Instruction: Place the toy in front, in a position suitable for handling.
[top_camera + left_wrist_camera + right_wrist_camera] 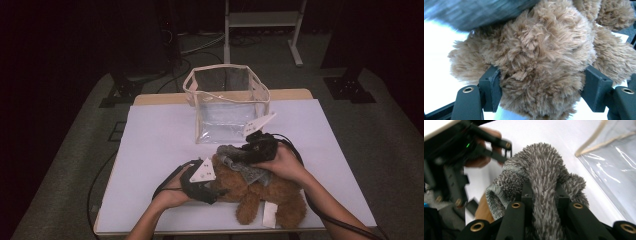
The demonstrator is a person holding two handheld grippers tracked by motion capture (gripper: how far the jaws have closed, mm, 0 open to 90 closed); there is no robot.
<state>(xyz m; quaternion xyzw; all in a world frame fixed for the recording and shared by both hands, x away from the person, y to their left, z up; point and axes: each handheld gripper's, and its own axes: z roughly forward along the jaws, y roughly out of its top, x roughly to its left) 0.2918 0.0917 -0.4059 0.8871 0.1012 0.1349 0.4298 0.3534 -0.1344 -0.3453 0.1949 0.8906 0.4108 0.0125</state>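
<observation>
Right now the left gripper [216, 191] is clamping the brown teddy bear [260, 192] at the table's near edge while the right gripper [545, 195] is pinching its grey garment [541, 167], risking the fabric slipping free.

A light wooden table [295, 93] carries everything, and a white sheet [150, 150] covers nearly all of its top — only a strip of wood shows along the far edge. Directly on the sheet stands a clear plastic bag [227, 102] with cream trim, upright and open at the top, near the far middle. Closer to the near edge lies a brown teddy bear [265, 195] — a white tag [270, 215] rests flat on the sheet at its lower side.
</observation>
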